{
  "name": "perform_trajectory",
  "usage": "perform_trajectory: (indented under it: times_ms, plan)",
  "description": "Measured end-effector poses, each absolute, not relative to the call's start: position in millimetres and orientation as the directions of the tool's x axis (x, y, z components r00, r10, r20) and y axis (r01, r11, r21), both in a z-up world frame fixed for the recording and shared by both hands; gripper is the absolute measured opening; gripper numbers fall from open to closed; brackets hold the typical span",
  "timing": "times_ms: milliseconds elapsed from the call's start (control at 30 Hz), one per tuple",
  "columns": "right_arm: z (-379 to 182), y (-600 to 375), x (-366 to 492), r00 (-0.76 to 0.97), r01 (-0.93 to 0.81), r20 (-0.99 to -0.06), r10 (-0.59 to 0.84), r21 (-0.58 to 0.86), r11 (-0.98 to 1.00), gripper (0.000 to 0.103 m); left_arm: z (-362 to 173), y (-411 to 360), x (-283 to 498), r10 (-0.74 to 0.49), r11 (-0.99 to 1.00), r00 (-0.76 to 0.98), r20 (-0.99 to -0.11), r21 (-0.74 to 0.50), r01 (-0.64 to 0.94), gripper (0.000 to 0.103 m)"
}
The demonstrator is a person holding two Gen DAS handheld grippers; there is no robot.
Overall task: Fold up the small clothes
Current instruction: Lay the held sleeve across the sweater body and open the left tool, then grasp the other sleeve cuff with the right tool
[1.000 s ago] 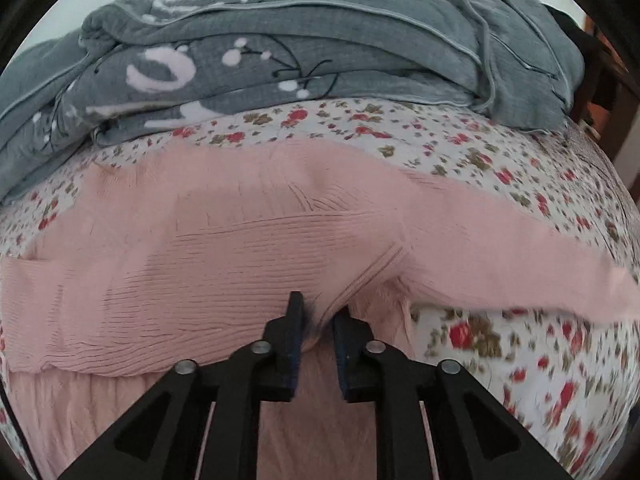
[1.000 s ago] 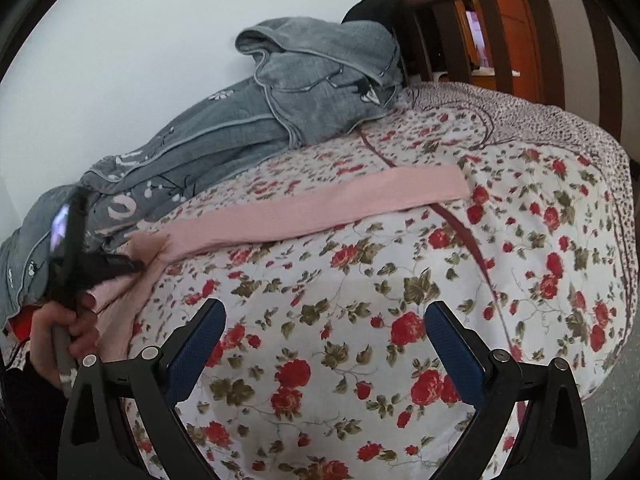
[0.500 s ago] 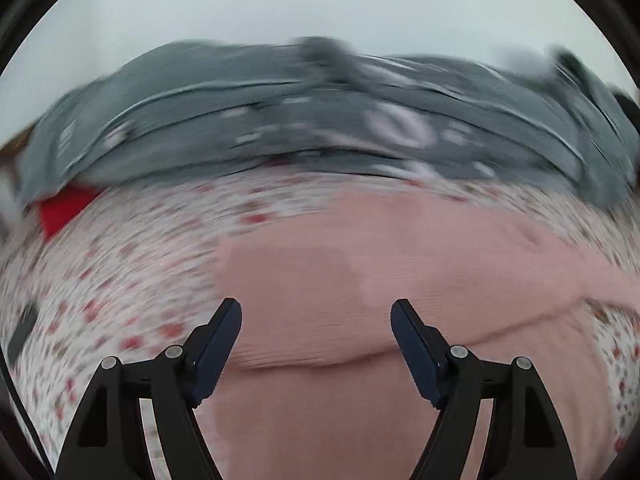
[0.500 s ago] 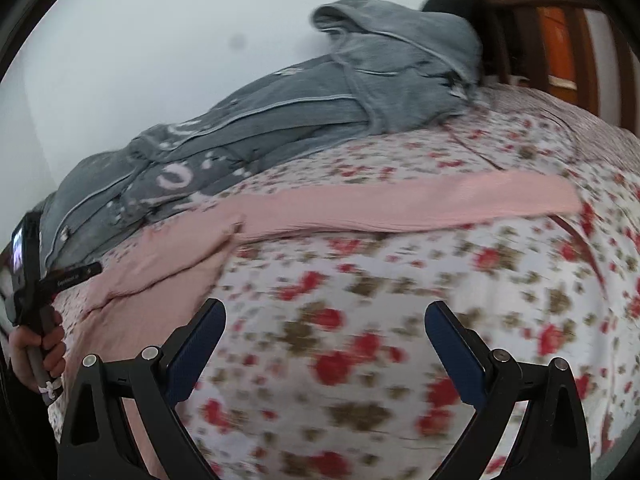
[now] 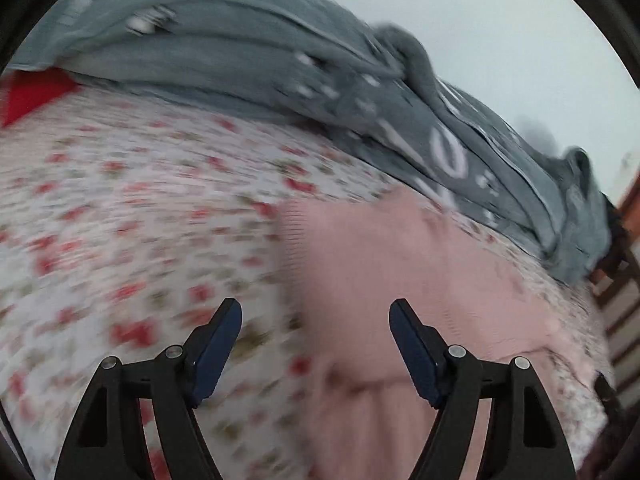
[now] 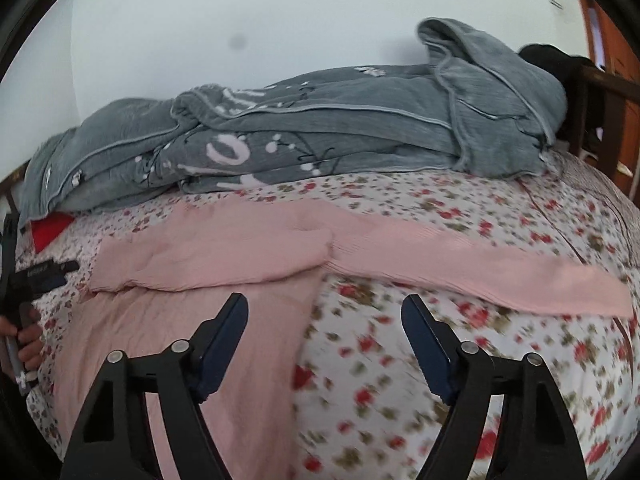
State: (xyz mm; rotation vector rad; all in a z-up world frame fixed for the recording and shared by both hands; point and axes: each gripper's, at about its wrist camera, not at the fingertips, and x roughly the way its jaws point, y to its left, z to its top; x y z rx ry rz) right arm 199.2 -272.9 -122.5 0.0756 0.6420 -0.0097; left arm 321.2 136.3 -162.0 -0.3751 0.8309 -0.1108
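Observation:
A pink knit sweater (image 6: 208, 264) lies flat on the floral bedspread (image 6: 440, 360). One sleeve is folded across its chest; the other sleeve (image 6: 480, 264) stretches out to the right. In the blurred left wrist view the sweater (image 5: 380, 264) lies ahead and right. My left gripper (image 5: 316, 344) is open and empty above the sweater's left edge; it also shows at the far left of the right wrist view (image 6: 44, 276). My right gripper (image 6: 324, 344) is open and empty above the sweater's right side, below the outstretched sleeve.
A bunched grey blanket (image 6: 320, 128) with white print lies along the wall behind the sweater. A red item (image 6: 50, 226) peeks out under its left end. A dark wooden bed frame (image 6: 600, 104) stands at the right.
My left gripper opened, let go of the sweater fabric and swung left. The right gripper moved left toward the sweater body, still open.

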Motion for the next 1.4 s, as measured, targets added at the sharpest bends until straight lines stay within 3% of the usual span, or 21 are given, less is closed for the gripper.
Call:
perform_trajectory:
  times_ms: [100, 133, 167, 233, 400, 533, 700, 867, 967, 1233, 1400]
  plan:
    - [-124, -260, 213, 0.802, 0.015, -0.597, 0.005, 0.029, 0.999, 0.078, -181, 137, 358, -0.23, 0.913, 0.642, -0.732, -0.39, -0.117, 0.069]
    - [-125, -257, 218, 0.802, 0.015, -0.597, -0.001, 0.018, 1.0, 0.078, -188, 136, 366, -0.239, 0.91, 0.623, -0.745, -0.395, -0.123, 0.048]
    - [-127, -255, 223, 0.8, 0.016, -0.6, -0.008, 0.009, 1.0, 0.078, -195, 134, 372, -0.241, 0.918, 0.609, -0.756, -0.382, -0.111, 0.02]
    - [-130, -252, 235, 0.792, 0.02, -0.61, -0.021, -0.008, 1.0, 0.078, -194, 134, 372, -0.249, 0.931, 0.627, -0.739, -0.36, -0.055, 0.016]
    - [-136, -249, 261, 0.787, 0.021, -0.614, -0.054, -0.061, 0.998, 0.078, -191, 145, 364, -0.192, 0.943, 0.693, -0.695, -0.325, -0.065, 0.016]
    - [-151, -244, 285, 0.767, 0.014, -0.639, -0.06, -0.077, 0.997, 0.077, -199, 149, 361, -0.195, 0.939, 0.712, -0.675, -0.339, -0.065, 0.025]
    - [-182, -249, 316, 0.633, 0.071, -0.762, -0.137, -0.119, 0.99, 0.063, -195, 151, 356, -0.182, 0.939, 0.732, -0.656, -0.336, -0.068, 0.035]
    - [-162, -252, 279, 0.72, 0.048, -0.685, -0.115, -0.116, 0.992, 0.063, -191, 141, 354, -0.144, 0.961, 0.744, -0.652, -0.271, -0.051, 0.048]
    - [-155, -270, 246, 0.752, 0.085, -0.643, -0.145, -0.123, 0.989, 0.063, -190, 138, 353, -0.139, 0.966, 0.745, -0.653, -0.256, -0.044, 0.048]
    - [-156, -378, 174, 0.702, 0.31, -0.649, -0.293, -0.092, 0.946, 0.063, -186, 140, 348, -0.125, 0.965, 0.763, -0.634, -0.257, -0.054, 0.05]
    - [-158, -450, 138, 0.683, 0.472, -0.638, -0.357, 0.012, 0.882, 0.063, -186, 140, 349, -0.12, 0.964, 0.76, -0.639, -0.258, -0.065, 0.05]
